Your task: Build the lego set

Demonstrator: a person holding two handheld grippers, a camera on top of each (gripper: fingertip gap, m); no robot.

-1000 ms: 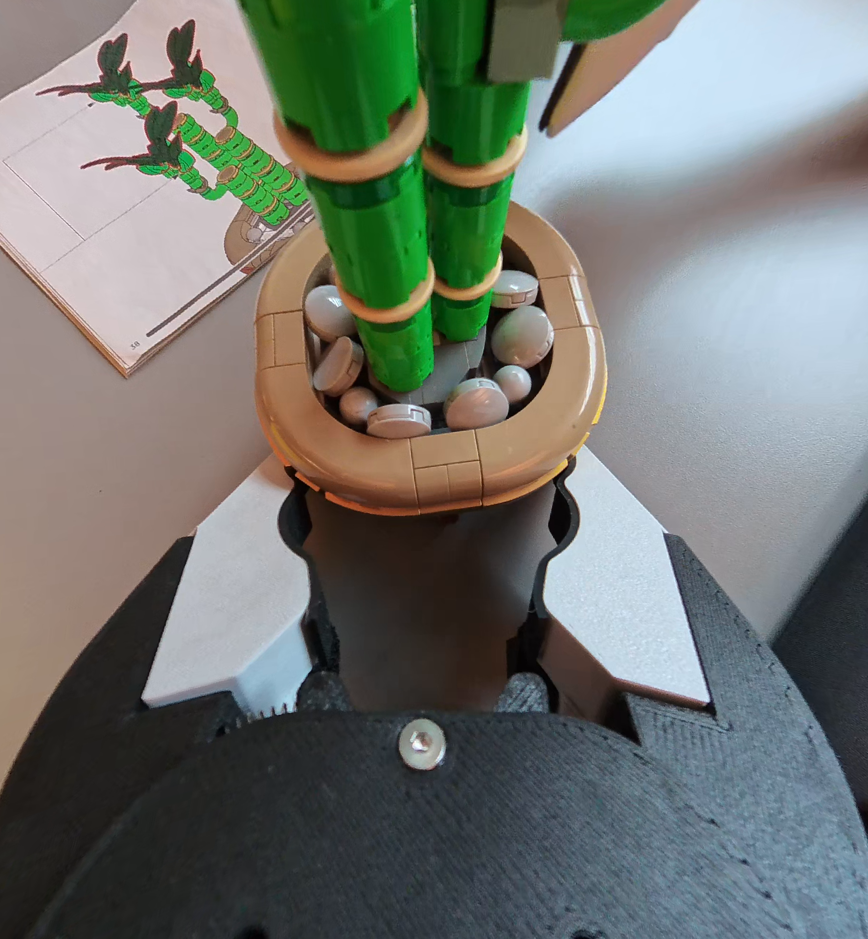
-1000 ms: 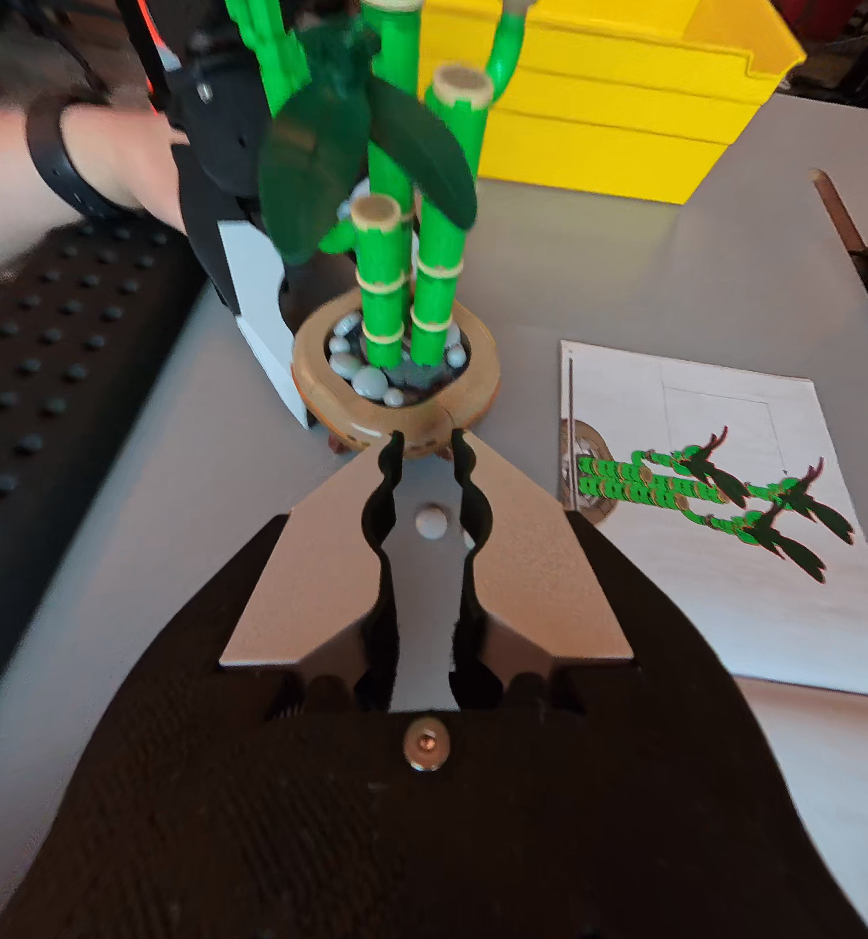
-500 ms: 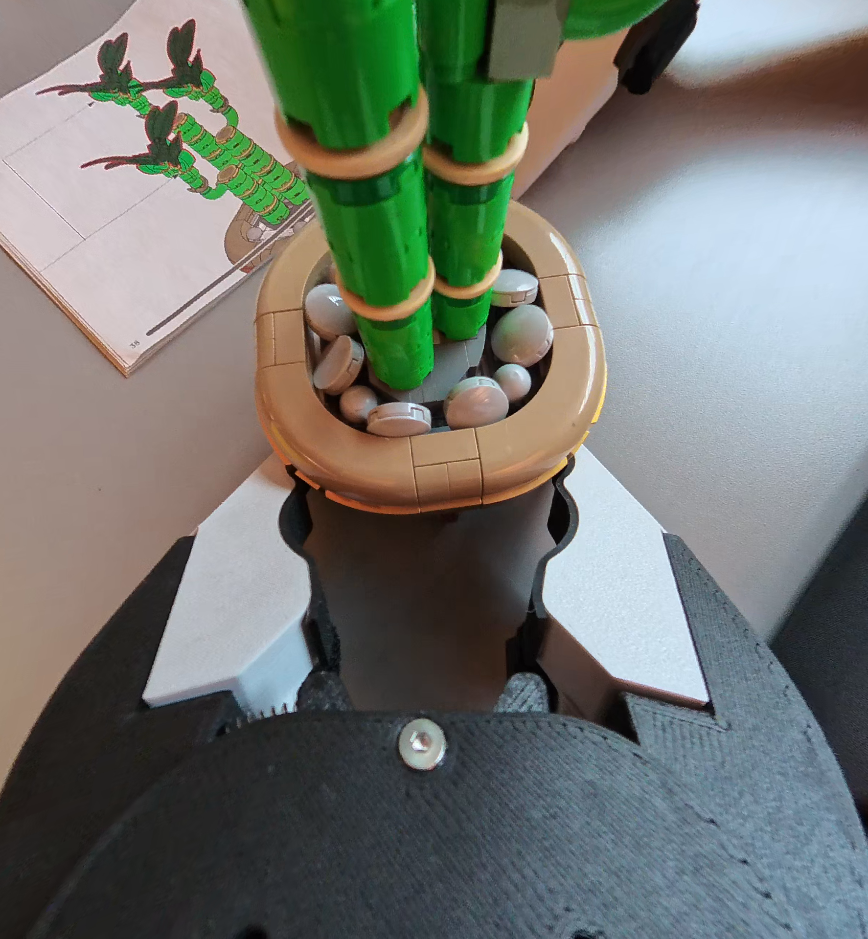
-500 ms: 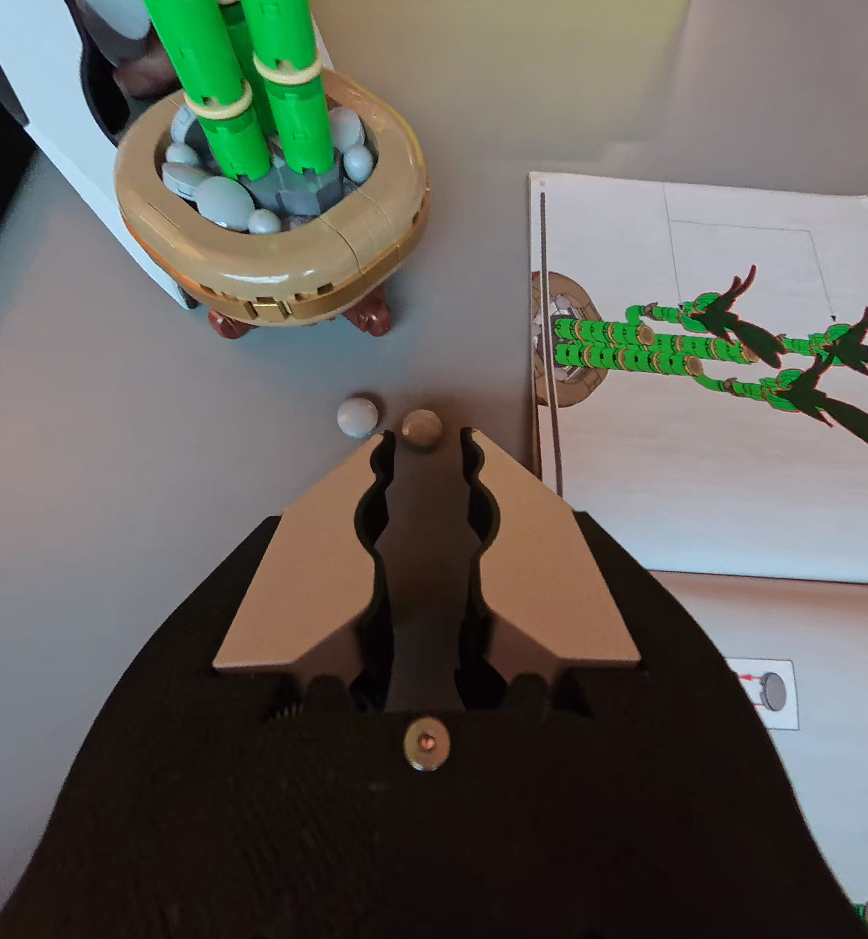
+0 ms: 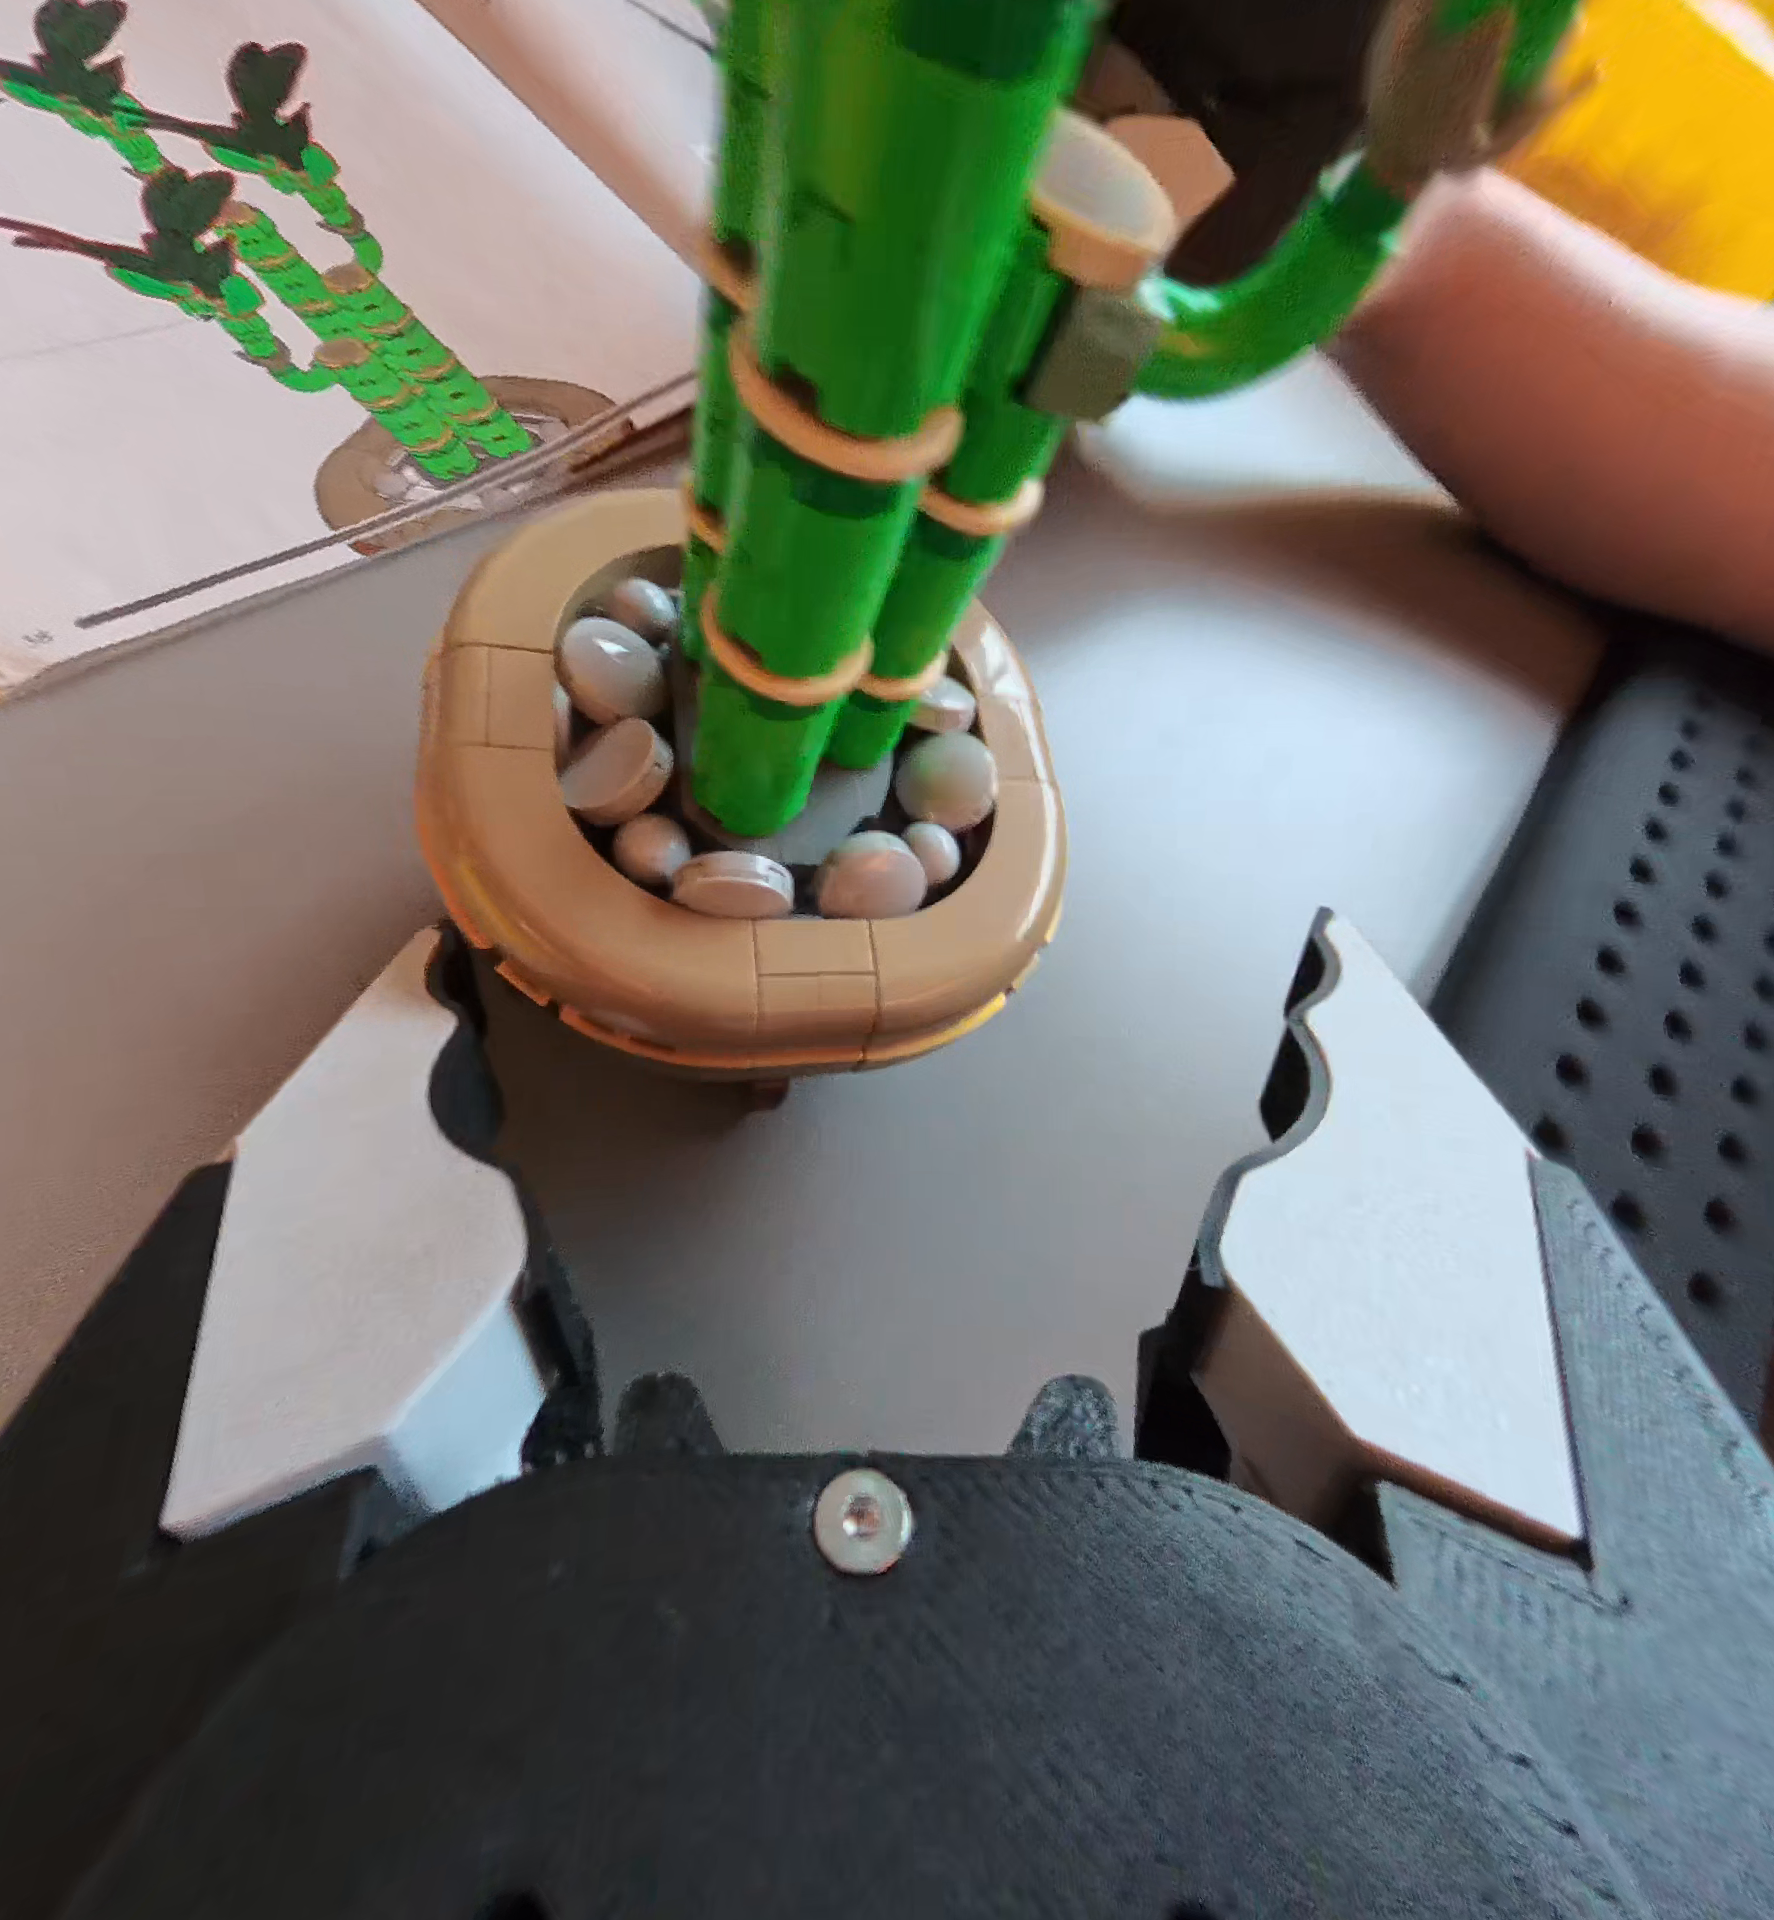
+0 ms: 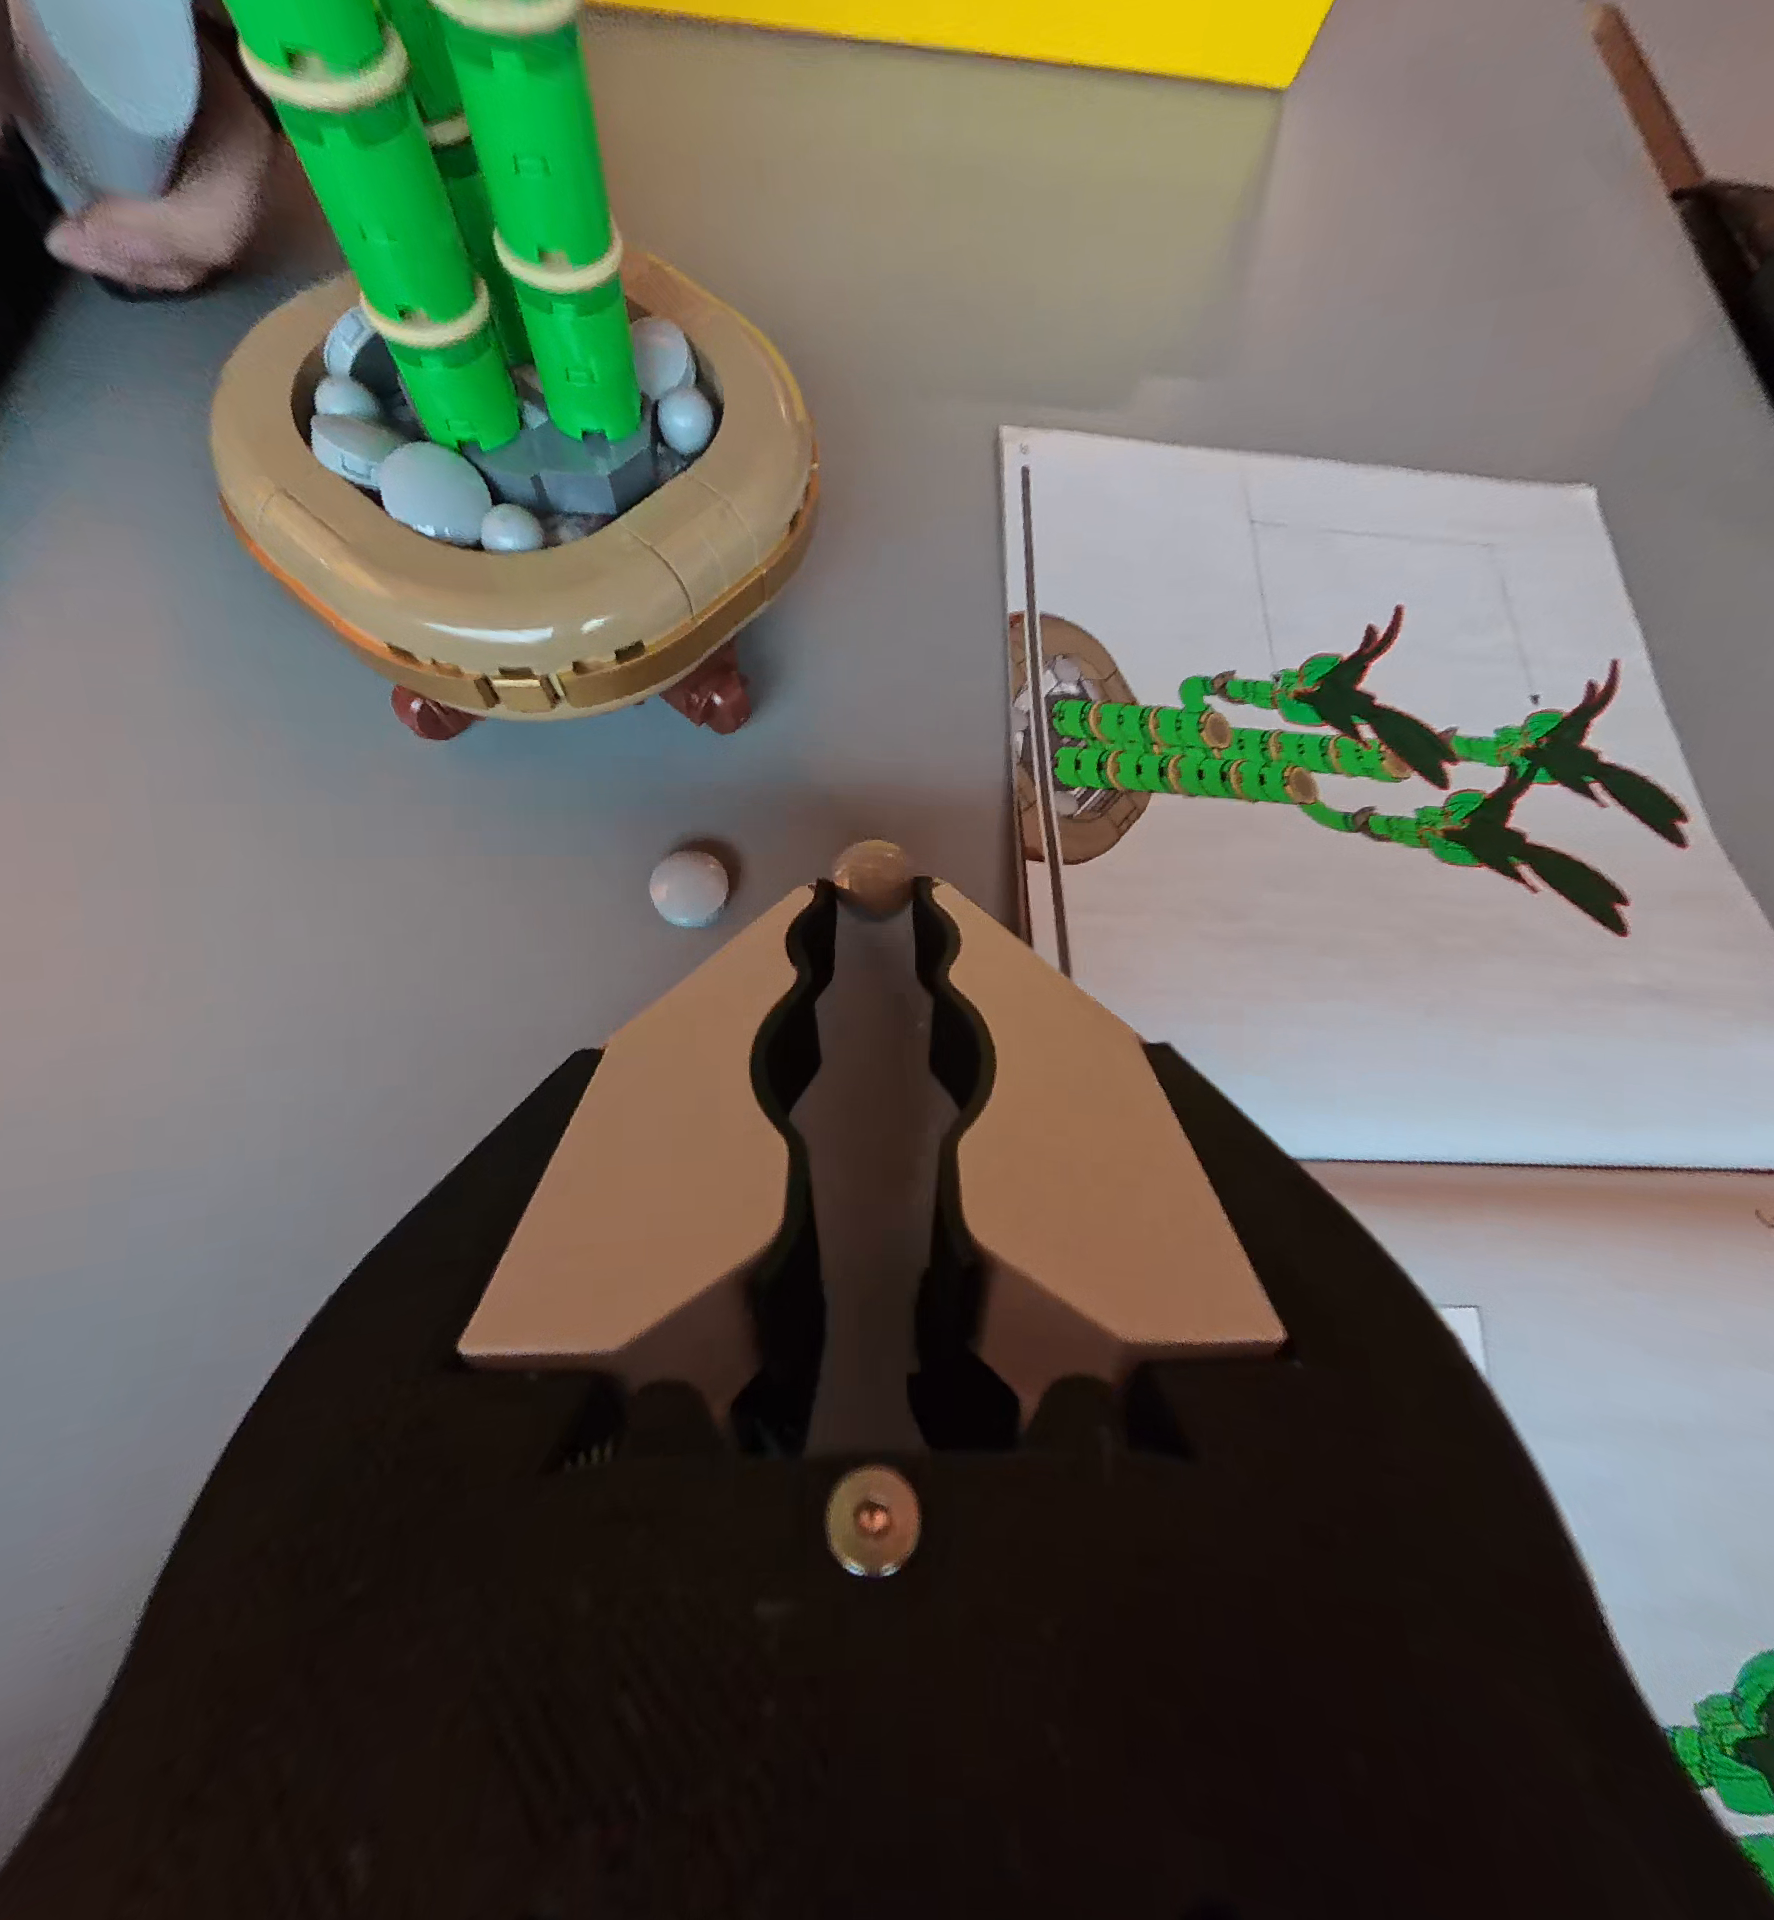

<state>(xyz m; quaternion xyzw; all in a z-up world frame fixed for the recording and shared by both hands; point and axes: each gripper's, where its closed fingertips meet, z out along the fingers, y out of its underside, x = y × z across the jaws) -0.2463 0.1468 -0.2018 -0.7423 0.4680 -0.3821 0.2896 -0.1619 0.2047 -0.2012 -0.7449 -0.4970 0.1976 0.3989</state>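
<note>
1. Task's thing: the tan round stud, a small one-stud piece lying loose on the grey surface, in front of the pot and well short of its brown feet.
2. Handling, judged: very light, rigid, smooth and domed, so it is likely to squirt out of a pinch or skid on the surface. Best hold looks like a light squeeze across its round edge, kept low.
3. Right gripper: jaws nearly together with the stud at their tips. Whether they actually bite it, I cannot tell.
4. A second loose piece, the grey stud, lies just beside the tan one, on the side away from the booklet. A sideways slip could knock it.
5. Pot: tan ring holding grey pebbles around green bamboo stalks. The stalks are tall, so the model is probably top-heavy.
6. Left gripper: jaws spread wide and empty, just short of the pot rim on the side away from the booklet.
7. Instruction booklet lies open beside the pot, its edge near the tan stud.
8. Room: bare surface between pot and studs. A yellow bin stands beyond the pot, and a black perforated mat borders the surface past the left gripper.
</note>
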